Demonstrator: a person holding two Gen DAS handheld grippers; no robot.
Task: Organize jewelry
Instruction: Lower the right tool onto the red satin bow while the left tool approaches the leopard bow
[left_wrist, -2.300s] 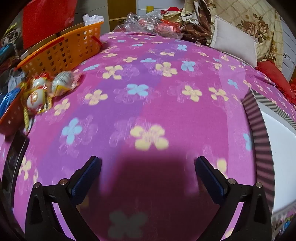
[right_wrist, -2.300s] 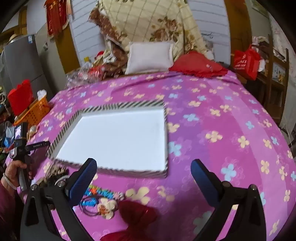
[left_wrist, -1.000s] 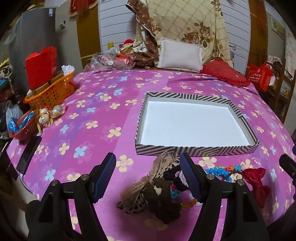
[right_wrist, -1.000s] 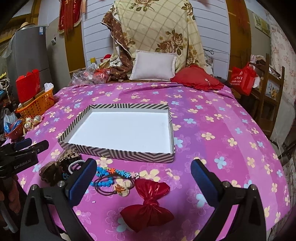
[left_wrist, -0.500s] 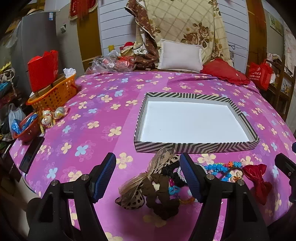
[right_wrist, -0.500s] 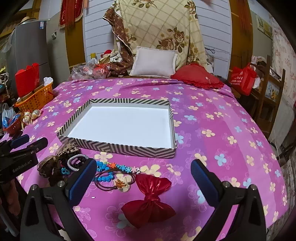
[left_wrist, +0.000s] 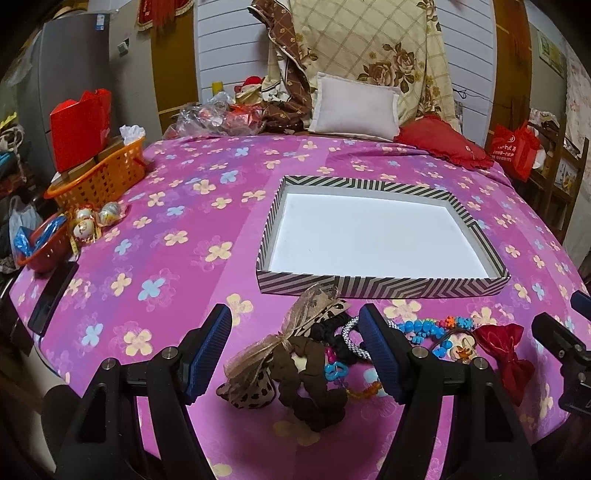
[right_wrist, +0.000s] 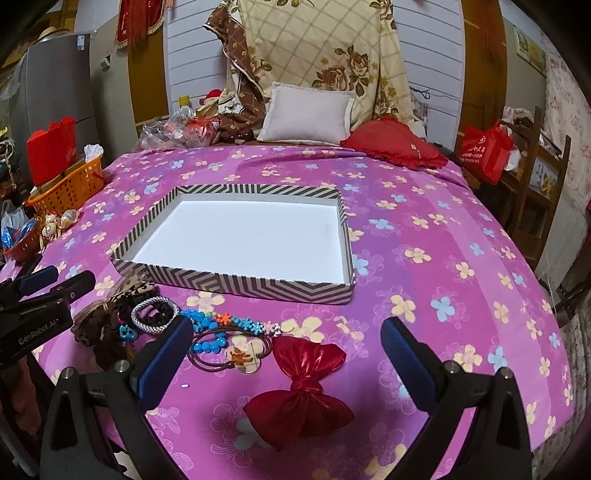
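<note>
Jewelry pile (left_wrist: 314, 354) on the bed, near the striped box (left_wrist: 380, 286), closer now than a moment ago. Box white inside, nothing in it. Left gripper (left_wrist: 295, 349) fingers spread wide around the pile. Right gripper (right_wrist: 286, 360) fingers spread wide over the red bow (right_wrist: 303, 391), not touching.

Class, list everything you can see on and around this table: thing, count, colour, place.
tray: 1, striped, white inside, centre
red bow: 1, near edge
brown scrunchie: 1, left pile
leopard bow: 1, tan, left pile
bead bracelet: 1, blue, before tray
white bangle: 1, left pile
orange basket: 1, far left
pillow: 1, white, behind
red cushion: 1, behind
left gripper: open
right gripper: open
</note>
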